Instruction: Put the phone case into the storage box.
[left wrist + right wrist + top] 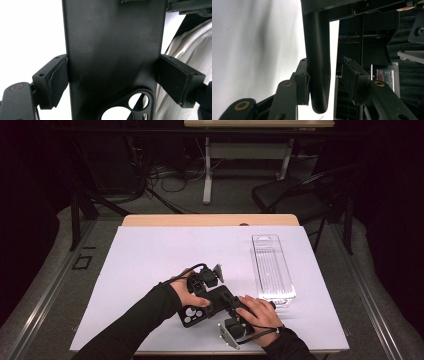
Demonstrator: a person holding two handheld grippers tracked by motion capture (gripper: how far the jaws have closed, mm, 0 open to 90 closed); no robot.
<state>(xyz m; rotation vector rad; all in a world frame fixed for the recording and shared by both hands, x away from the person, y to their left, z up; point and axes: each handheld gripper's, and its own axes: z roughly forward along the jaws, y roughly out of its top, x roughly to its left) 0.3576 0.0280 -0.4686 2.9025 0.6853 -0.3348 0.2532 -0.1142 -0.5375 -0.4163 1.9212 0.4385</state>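
White table cover (150,255) fills the work area; a clear plastic tray (272,267) lies well right of centre, empty as far as I can see, long axis running away from the person.

Black phone case (212,302) sits near the front edge, just left of the tray's near end, held up between both hands. Camera cutout end points toward the person's left.

Left gripper (112,75): jaws clamped across the case's width, one pad on each long edge, just above the camera cutout (127,105). Grip looks square and firm.

Right gripper (325,82): jaws apart. The left pad touches the case (317,65), seen edge-on here; the right pad stands clear with a visible gap. So not gripping yet, or just let go; can't tell which.

Likely step: hand-over or regrip, with the tray as the probable destination.

To do it well:
- Keep the left clamp steady until the right pads close on both faces.
- Centre the case's edge between the right pads first; it's biased to one side now, so closing as-is would shove the case sideways.
- Thin, flexible shell: light squeeze, no twisting between the grippers.
- Release the left only once the right holds.
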